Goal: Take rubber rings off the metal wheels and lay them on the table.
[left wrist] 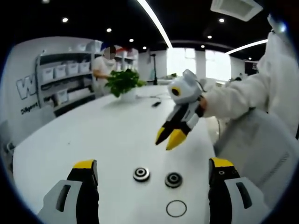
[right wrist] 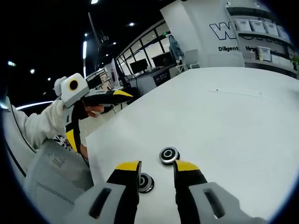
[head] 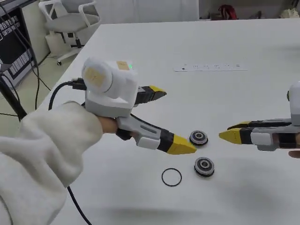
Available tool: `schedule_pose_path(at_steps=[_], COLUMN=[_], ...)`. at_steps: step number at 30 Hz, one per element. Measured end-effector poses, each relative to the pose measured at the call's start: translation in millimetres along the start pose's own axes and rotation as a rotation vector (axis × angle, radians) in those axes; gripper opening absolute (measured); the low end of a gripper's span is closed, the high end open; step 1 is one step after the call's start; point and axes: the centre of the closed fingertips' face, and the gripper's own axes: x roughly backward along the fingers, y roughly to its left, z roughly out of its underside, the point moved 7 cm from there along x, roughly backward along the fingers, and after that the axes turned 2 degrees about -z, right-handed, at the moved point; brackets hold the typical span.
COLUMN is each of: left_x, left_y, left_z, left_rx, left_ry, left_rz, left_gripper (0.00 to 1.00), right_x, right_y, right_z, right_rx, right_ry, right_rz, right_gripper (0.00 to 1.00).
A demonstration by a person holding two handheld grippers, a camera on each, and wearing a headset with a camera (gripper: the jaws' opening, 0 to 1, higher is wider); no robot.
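Your left hand-held gripper (head: 179, 121) has its jaws spread wide and carries nothing. Your right hand-held gripper (head: 224, 131) has only a narrow gap between its jaws and is also empty. Both point toward the two metal wheels on the white desk (head: 234, 47): the farther wheel (head: 198, 138) lies between the two sets of tips, and the nearer wheel (head: 204, 166) is just beside it. One rubber ring (head: 171, 177) already lies flat on the desk, near the nearer wheel and apart from it. Both wheels show a dark outer band (I take it for rubber not yet removed, but I cannot be sure). The main risk, I think, is that the wheels are small and lie free on a smooth surface, so a jaw that pushes from one side only may make a wheel slide or roll away. If the other hand-held gripper does not hold the metal firmly, the ring may stretch and snap off to somewhere far. A low sweep of the wide left jaws could also drag the loose ring.
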Motion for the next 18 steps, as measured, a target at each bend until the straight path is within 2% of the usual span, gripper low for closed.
schedule_pose_path(at_steps=[2,3,4,7,9,12,18], left_x=[-7.4,-12.0,-14.0,-21.5,-25.8,-31.9,-41.1], left_y=[-0.3,0.3,1.1,-1.1,-1.6,-2.9,-13.3], left_z=[-3.4,-3.1,-2.2,-1.1,0.7,7.9,27.5], left_rx=[0.004,0.01,0.004,-0.001,0.002,-0.034,-0.016], left_ry=[-0.015,-0.005,0.007,-0.003,-0.004,0.01,0.016], left_rz=[0.002,-0.015,-0.026,-0.023,-0.032,-0.052,-0.008], left_gripper=[1.0,1.0,1.0,1.0,1.0,0.96,0.9], right_x=[1.1,-0.2,-0.9,-2.8,-4.8,-9.2,-17.5], right_y=[-2.3,-2.5,-3.0,-4.8,-5.1,-5.8,4.9], right_z=[0.9,2.7,4.5,11.7,17.6,25.0,33.4], right_rx=[-0.013,-0.039,-0.045,-0.038,-0.05,-0.048,0.039], right_ry=[-0.026,-0.043,-0.043,-0.032,-0.02,0.001,0.07], right_rz=[-0.005,-0.019,-0.026,-0.035,-0.064,-0.073,-0.125], right_gripper=[0.25,0.25,0.25,0.25,0.25,0.27,0.28])
